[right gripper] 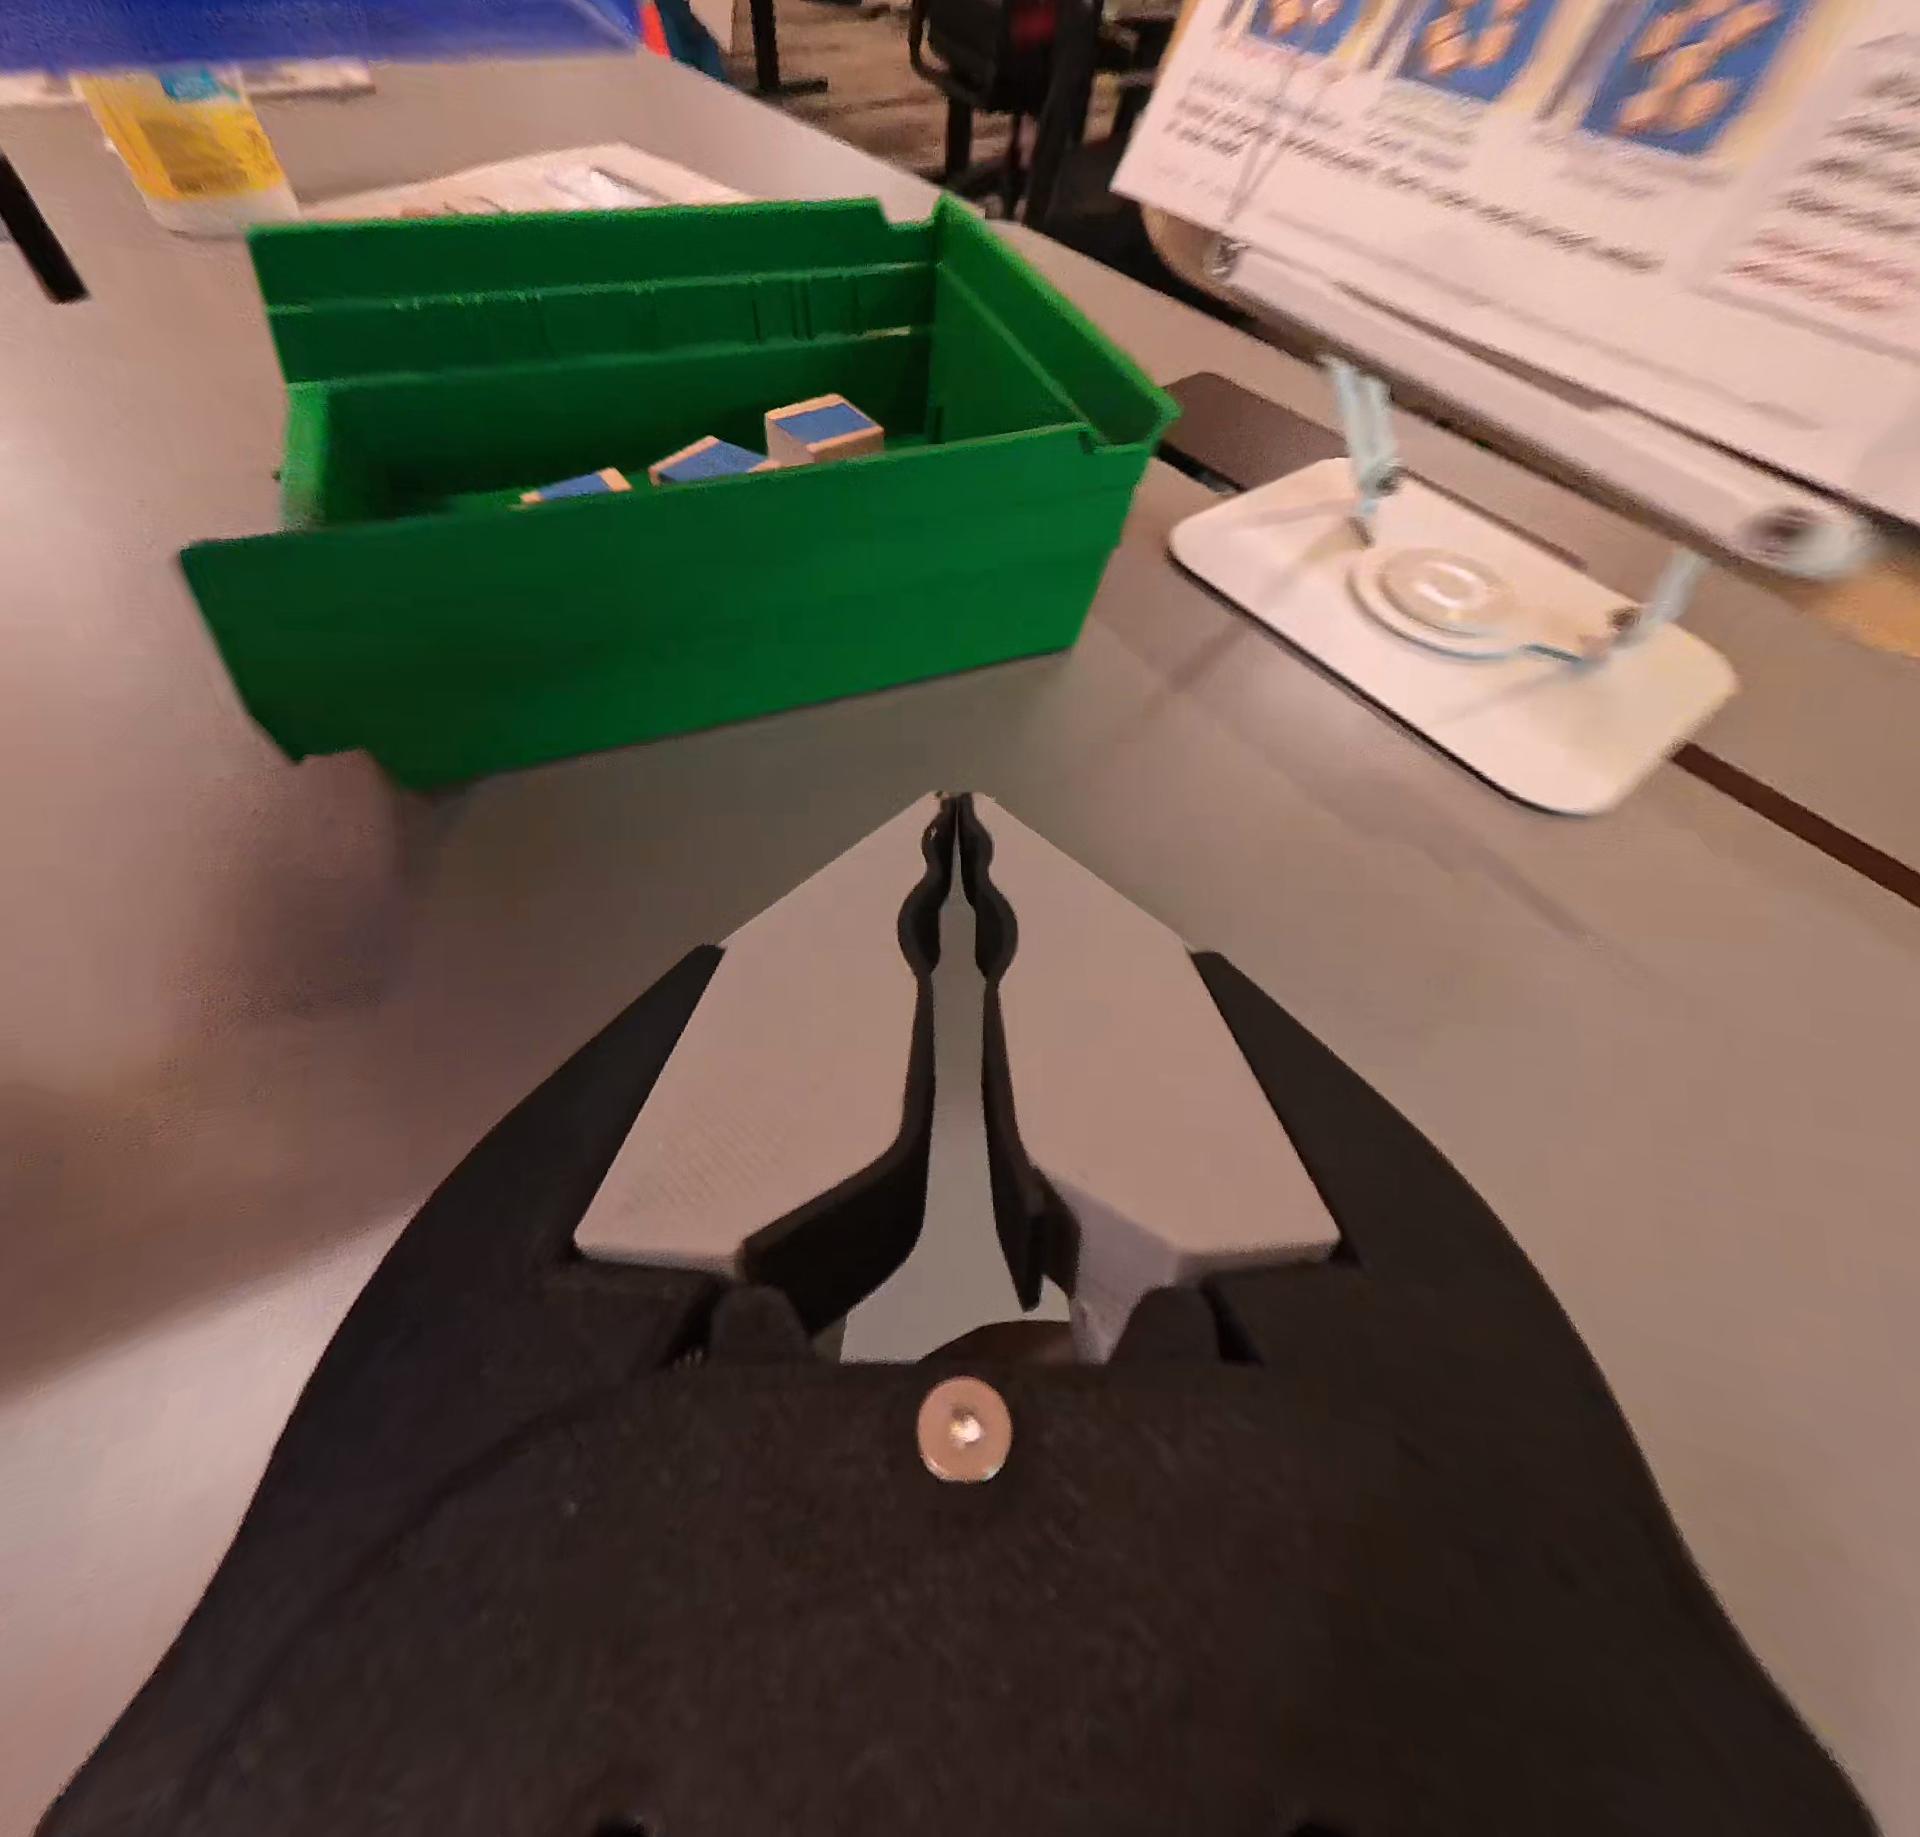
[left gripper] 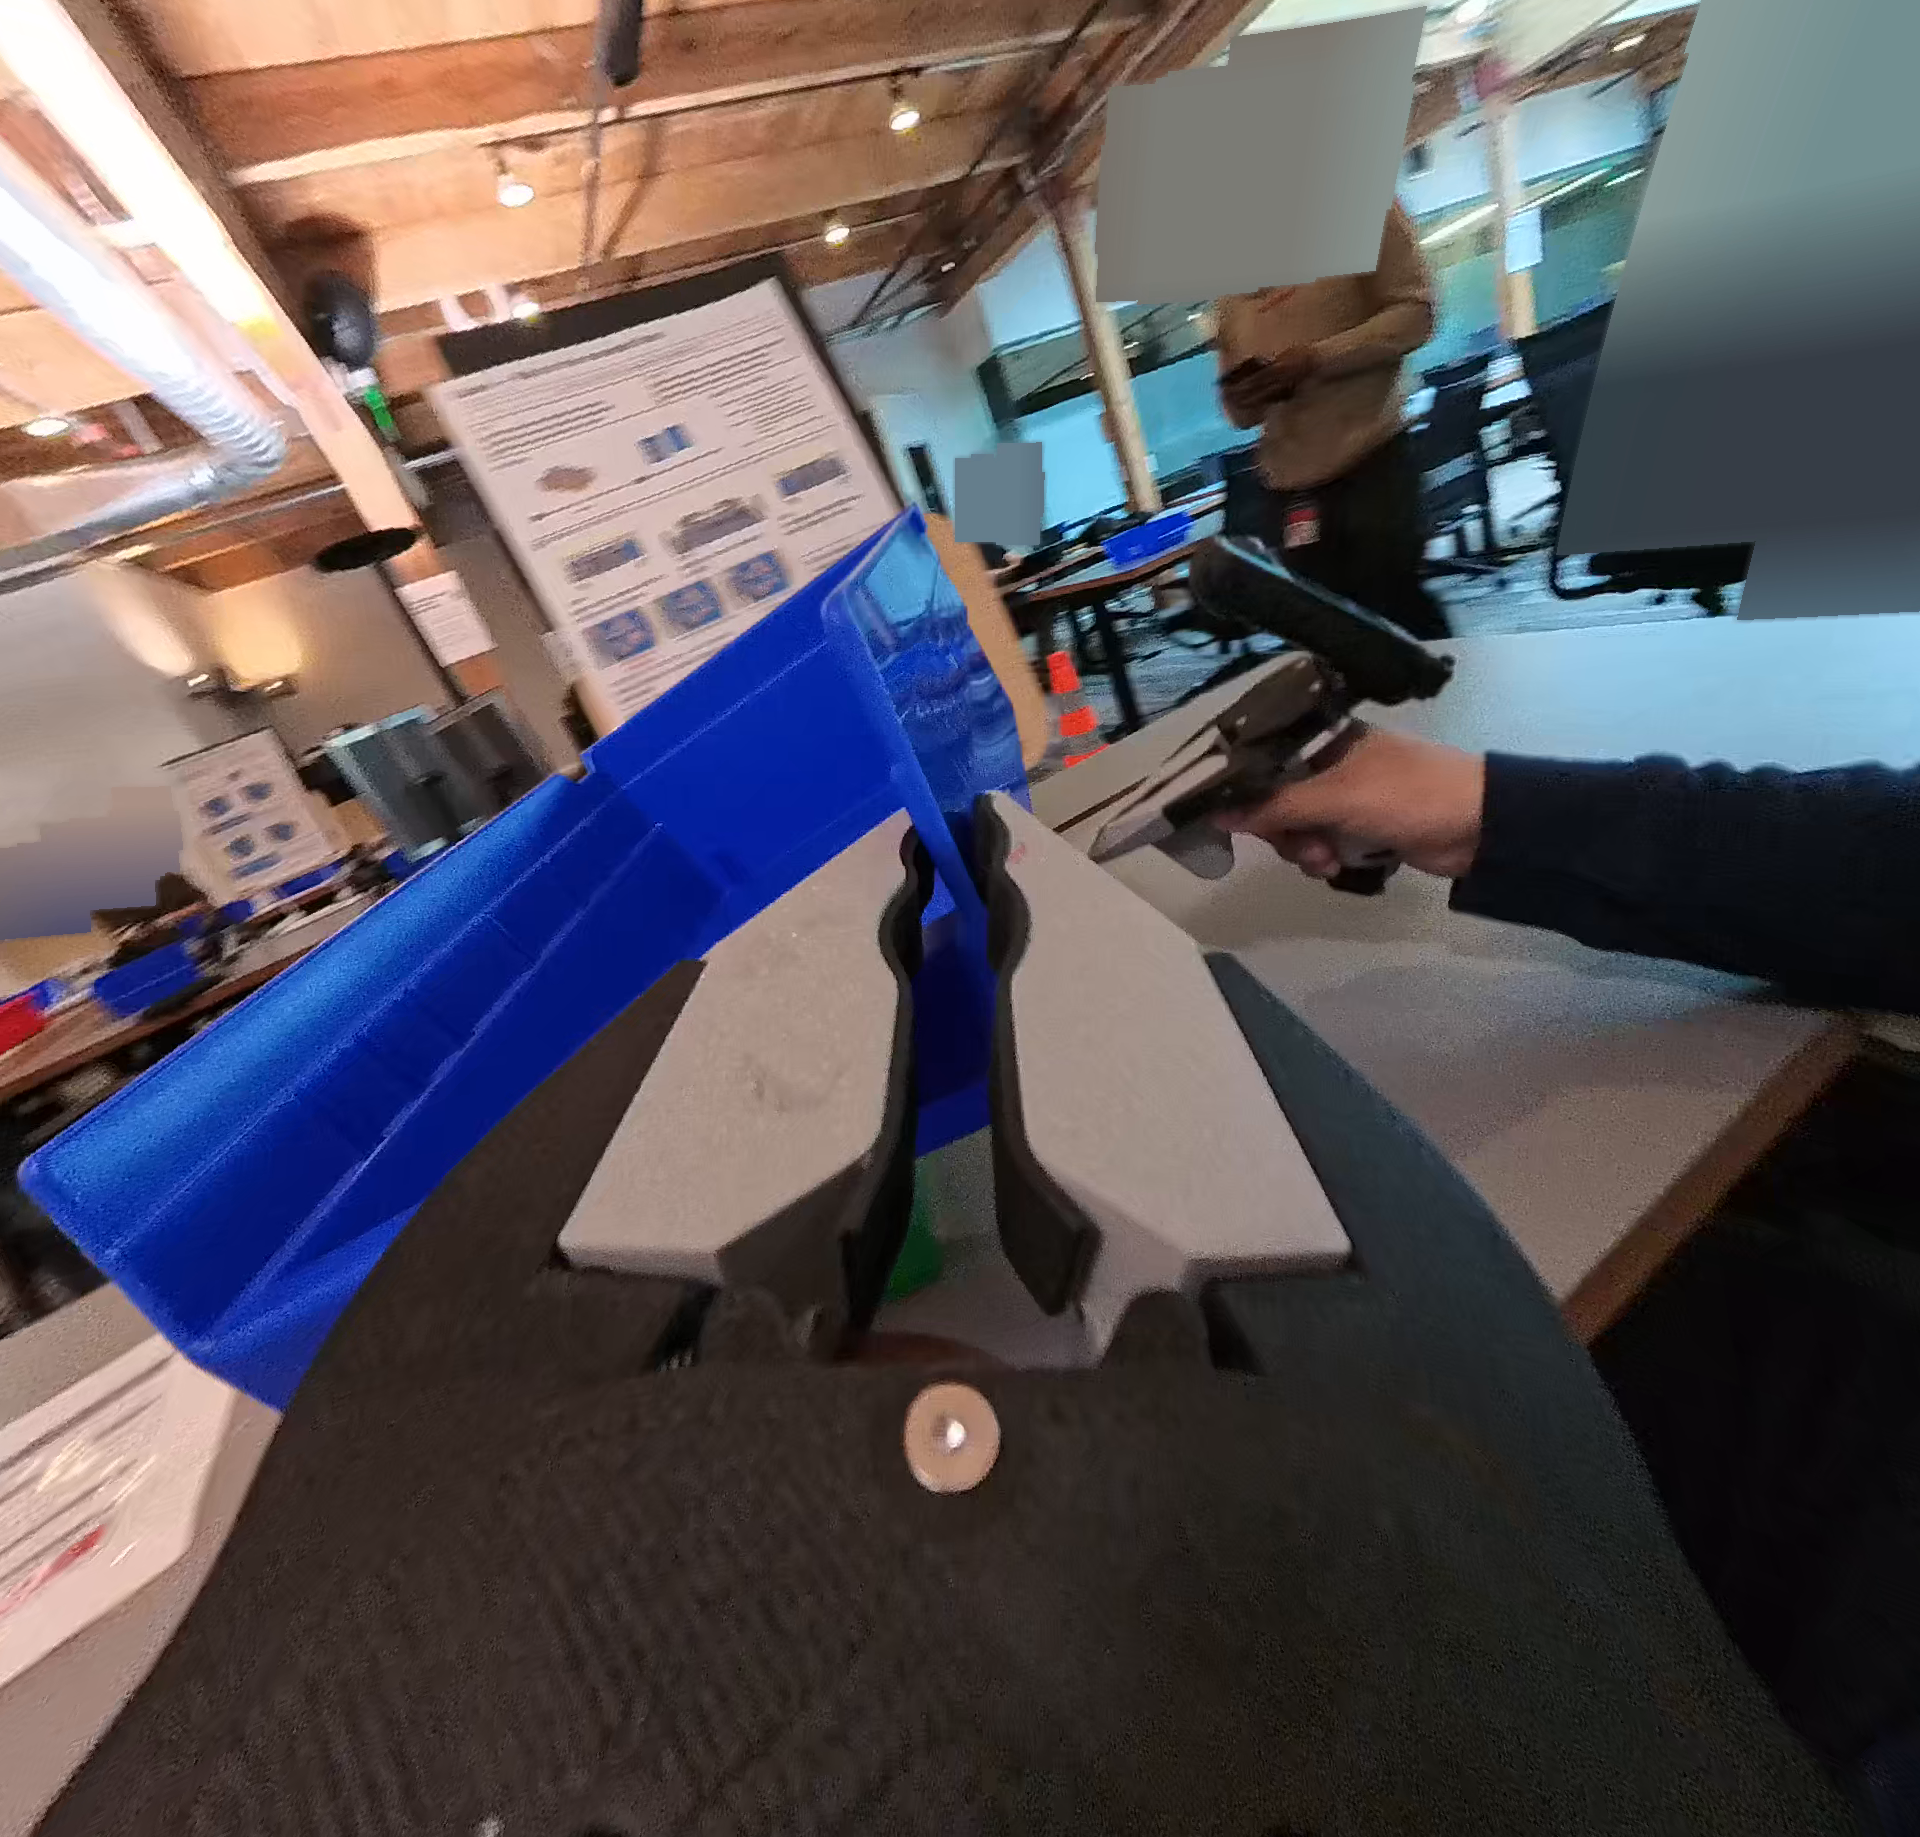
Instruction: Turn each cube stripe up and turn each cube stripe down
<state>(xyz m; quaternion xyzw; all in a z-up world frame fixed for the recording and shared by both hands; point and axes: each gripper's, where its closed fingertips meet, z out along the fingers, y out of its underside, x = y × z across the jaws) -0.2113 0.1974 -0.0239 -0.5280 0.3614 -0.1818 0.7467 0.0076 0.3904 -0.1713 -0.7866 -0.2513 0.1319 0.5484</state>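
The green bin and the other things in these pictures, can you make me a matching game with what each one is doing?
Things:
1. green bin
2. blue bin
3. cubes
4. right gripper

States:
a. shut on nothing, above the grey table
b. lying inside the green bin, blue faces showing
c. tilted, its wall pinched by the left gripper
d. standing on the table, open top

Pairs: 1-d, 2-c, 3-b, 4-a
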